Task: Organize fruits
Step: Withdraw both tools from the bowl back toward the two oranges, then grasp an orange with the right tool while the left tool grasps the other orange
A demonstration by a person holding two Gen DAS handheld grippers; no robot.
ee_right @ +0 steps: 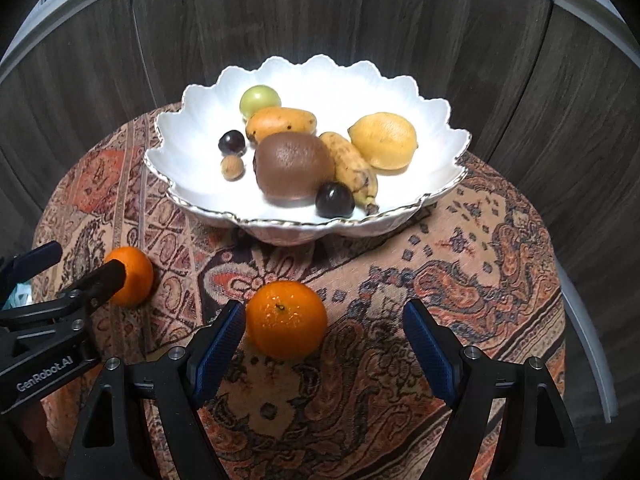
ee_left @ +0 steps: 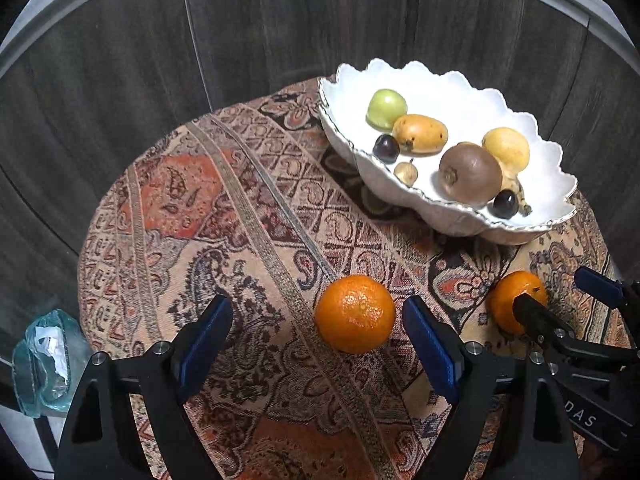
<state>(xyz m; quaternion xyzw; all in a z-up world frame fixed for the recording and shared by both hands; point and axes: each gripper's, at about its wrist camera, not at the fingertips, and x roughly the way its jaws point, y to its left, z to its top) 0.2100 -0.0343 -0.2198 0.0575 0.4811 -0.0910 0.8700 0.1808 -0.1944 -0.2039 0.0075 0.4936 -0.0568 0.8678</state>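
The left wrist camera looks steeply down along its own gripper's fingers [ee_left: 224, 320] at the cloth-covered round table [ee_left: 224, 216], close above it, with the white scalloped bowl [ee_left: 448, 216] at two o'clock and one orange [ee_left: 355, 313] near centre. The right wrist camera faces the same way from just beside it, equally near, with the bowl [ee_right: 296, 228] at twelve o'clock and the other orange [ee_right: 286, 319] central. Both views share table, bowl and both oranges, and each catches the neighbouring gripper: the right gripper [ee_left: 560, 300] at four o'clock, the left gripper [ee_right: 80, 268] at eight o'clock.
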